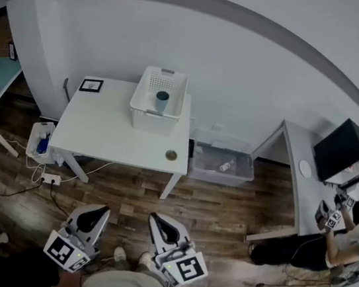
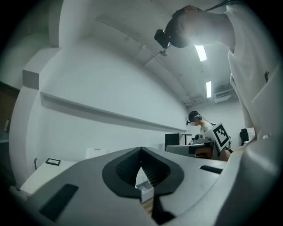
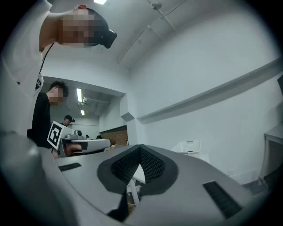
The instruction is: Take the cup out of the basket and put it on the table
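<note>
A white basket (image 1: 158, 99) stands at the far edge of the white table (image 1: 101, 128), and a blue-grey cup (image 1: 162, 101) stands upright inside it. Both grippers hang low over the wooden floor, well short of the table. The tips of my left gripper (image 1: 97, 212) meet, so it is shut with nothing in it. My right gripper (image 1: 157, 221) is likewise shut and empty. In the left gripper view the gripper (image 2: 141, 149) points toward the wall above the table. The right gripper view shows the gripper (image 3: 140, 147) with the basket (image 3: 191, 146) small and far off to its right.
A small dark round object (image 1: 171, 155) lies near the table's front right corner, and a marker card (image 1: 91, 85) at its back left. A clear bin (image 1: 222, 164) sits on the floor beside the table. At the right, a person (image 1: 353, 232) sits at a grey desk (image 1: 294, 183).
</note>
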`<state>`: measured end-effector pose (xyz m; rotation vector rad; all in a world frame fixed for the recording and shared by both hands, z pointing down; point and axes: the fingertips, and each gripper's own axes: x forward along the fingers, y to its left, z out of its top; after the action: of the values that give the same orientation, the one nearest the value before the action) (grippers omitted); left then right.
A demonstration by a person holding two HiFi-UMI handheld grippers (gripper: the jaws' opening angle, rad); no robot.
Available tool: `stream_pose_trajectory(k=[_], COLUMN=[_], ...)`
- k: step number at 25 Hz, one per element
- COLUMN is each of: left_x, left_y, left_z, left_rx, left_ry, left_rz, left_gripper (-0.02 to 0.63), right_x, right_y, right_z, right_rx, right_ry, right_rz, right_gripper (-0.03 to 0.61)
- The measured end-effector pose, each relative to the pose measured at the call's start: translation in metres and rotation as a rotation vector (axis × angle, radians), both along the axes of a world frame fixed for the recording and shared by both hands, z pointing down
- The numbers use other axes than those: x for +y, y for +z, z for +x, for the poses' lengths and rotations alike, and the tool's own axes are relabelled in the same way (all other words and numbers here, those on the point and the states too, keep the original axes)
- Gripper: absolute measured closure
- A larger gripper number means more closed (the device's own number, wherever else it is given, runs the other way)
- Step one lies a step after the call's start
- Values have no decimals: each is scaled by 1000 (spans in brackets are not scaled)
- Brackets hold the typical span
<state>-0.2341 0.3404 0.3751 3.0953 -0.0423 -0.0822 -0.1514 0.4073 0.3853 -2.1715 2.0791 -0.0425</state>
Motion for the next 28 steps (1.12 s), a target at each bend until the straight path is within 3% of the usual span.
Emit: stream_pose_trajectory(k=[17,28], left_x=[17,33], left_y=[2,7], left_z=[11,33], left_rx=[-20,-64], left_ry=[-8,-32], left_rz=[2,23], left_gripper=[612,612], right_x=[18,25], right_y=[5,8], right_z=[16,31], right_rx=[1,-1], right_ry=[20,-28], right_rz=[7,5], right_gripper=[568,569])
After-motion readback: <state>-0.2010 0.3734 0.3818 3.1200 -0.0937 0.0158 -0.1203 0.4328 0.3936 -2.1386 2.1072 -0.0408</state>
